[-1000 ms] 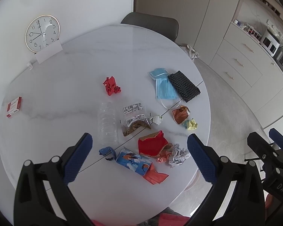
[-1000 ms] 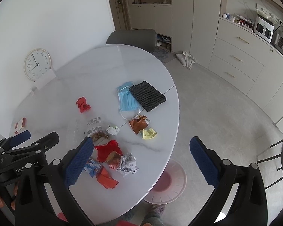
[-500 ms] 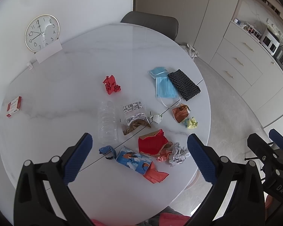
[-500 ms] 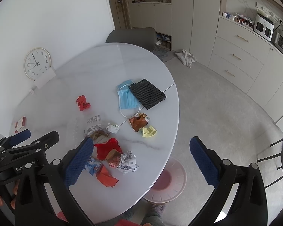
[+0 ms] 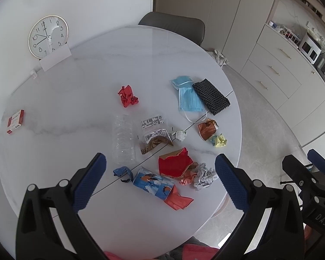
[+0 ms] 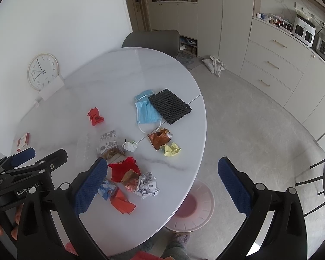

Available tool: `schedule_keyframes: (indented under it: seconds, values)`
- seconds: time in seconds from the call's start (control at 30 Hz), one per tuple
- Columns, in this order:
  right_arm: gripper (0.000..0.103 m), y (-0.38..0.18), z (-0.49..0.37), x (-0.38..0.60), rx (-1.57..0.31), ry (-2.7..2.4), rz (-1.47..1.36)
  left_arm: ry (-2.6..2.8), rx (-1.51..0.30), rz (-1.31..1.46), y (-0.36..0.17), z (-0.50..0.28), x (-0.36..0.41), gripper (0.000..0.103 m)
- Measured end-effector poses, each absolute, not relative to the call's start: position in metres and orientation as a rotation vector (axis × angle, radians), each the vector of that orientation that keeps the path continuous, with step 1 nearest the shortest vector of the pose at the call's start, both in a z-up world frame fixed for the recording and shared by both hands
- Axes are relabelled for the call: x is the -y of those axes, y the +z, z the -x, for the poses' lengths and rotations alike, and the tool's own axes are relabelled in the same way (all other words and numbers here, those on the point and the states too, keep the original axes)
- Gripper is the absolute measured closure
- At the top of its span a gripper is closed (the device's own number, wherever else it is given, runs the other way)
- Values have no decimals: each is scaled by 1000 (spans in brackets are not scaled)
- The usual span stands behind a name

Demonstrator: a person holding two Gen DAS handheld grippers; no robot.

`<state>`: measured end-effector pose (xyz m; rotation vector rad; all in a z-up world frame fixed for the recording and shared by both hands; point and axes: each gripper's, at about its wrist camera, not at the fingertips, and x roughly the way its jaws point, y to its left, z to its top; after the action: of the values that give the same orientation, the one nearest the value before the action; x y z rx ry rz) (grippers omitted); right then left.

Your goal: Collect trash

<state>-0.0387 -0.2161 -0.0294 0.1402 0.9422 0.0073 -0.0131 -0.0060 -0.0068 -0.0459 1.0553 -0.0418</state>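
left gripper point(image 5: 160, 173) spread wide, empty, above the trash point(image 5: 175, 166) littering the round table point(image 5: 86, 99) | right gripper point(image 6: 162, 173) equally wide, holding nothing | right wrist only — pink bin point(image 6: 191, 205) on the floor under the table edge | writing — "GenRobot.AI" on the left gripper body, "DAS" on the right

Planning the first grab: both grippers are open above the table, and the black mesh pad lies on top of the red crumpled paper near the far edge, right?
Not quite. The black mesh pad overlaps the blue face mask, not the red crumpled paper, which sits apart farther left; the right wrist view shows this. Left gripper and right gripper are indeed open above the table.
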Motion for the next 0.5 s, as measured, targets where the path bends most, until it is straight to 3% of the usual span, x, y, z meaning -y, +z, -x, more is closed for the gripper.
schedule_keyframes:
  seconds: [0.5]
  values:
    - [2,-33,34,214,-965,18,-140,-36,-1071,39,-9,10,6,7]
